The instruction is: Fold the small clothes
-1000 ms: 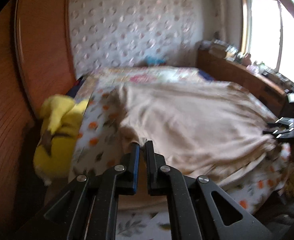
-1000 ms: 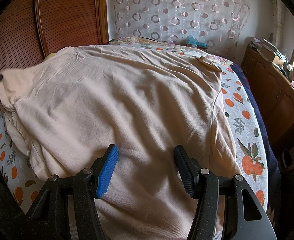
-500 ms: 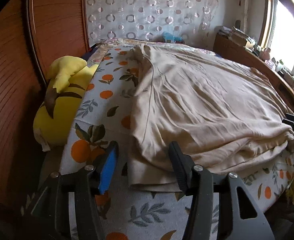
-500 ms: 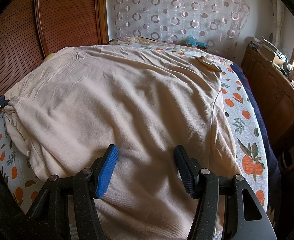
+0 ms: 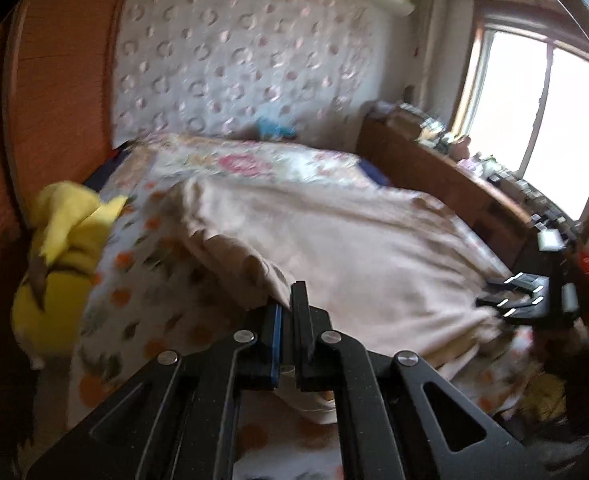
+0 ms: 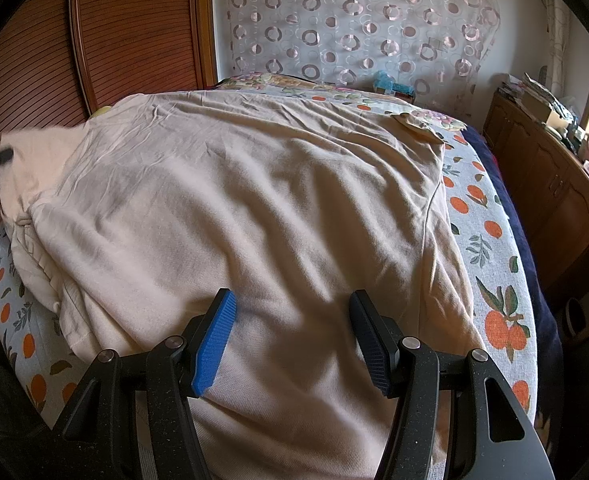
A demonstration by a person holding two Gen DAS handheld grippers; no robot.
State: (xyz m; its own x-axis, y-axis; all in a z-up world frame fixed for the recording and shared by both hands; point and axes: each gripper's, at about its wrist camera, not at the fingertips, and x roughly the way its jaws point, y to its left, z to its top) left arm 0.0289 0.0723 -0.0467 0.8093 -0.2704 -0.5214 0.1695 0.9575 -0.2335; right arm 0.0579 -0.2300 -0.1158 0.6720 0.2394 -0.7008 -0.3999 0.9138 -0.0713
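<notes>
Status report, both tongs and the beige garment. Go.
Left tongs shut on beige garment edge, lifting it. Right tongs open, hovering over the cloth, gripping nothing. Yellow plush toy at bedside, clear of the fold.

The left gripper (image 5: 287, 300), a black two-finger tool with one blue-padded finger, pointed slightly downward, its jaws pressed together on a raised edge of beige cloth. The right gripper (image 6: 292, 316), of the same build, angled more steeply downward with its fingers well apart, hovering over the cloth and gripping nothing between them.
</notes>
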